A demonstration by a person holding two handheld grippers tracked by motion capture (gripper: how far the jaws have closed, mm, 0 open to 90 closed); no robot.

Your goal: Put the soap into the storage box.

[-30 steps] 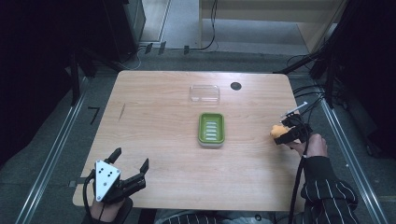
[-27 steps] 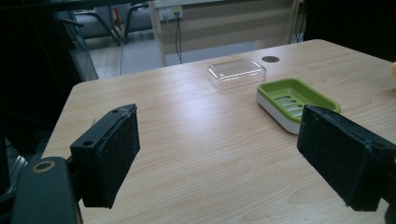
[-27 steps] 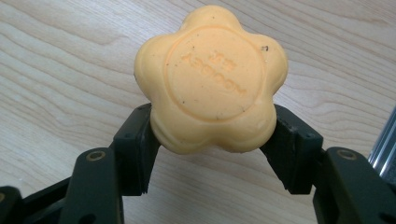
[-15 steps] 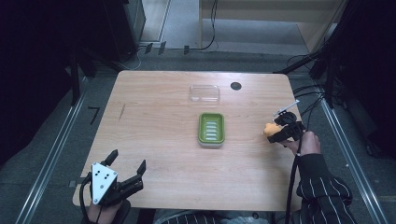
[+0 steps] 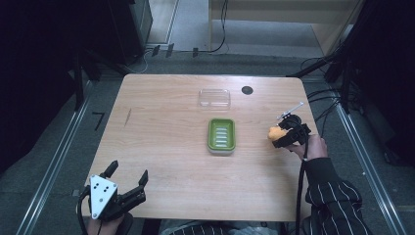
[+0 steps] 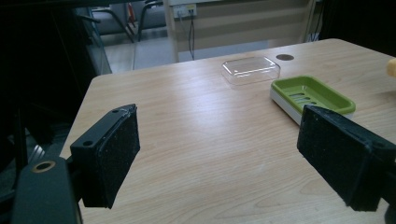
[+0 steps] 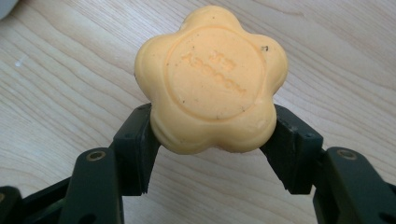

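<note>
My right hand-held gripper (image 5: 280,137) grips the orange soap (image 7: 211,79); the green soap dish (image 5: 221,135) lies at nine o'clock, long axis twelve-to-six. Left hand-held gripper (image 5: 128,183) idles open.

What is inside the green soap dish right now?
The green soap dish holds nothing: its ribbed, slotted floor is bare. The orange flower-shaped soap is clamped in the right tool, off to its right. Below the slots cannot be seen.
</note>
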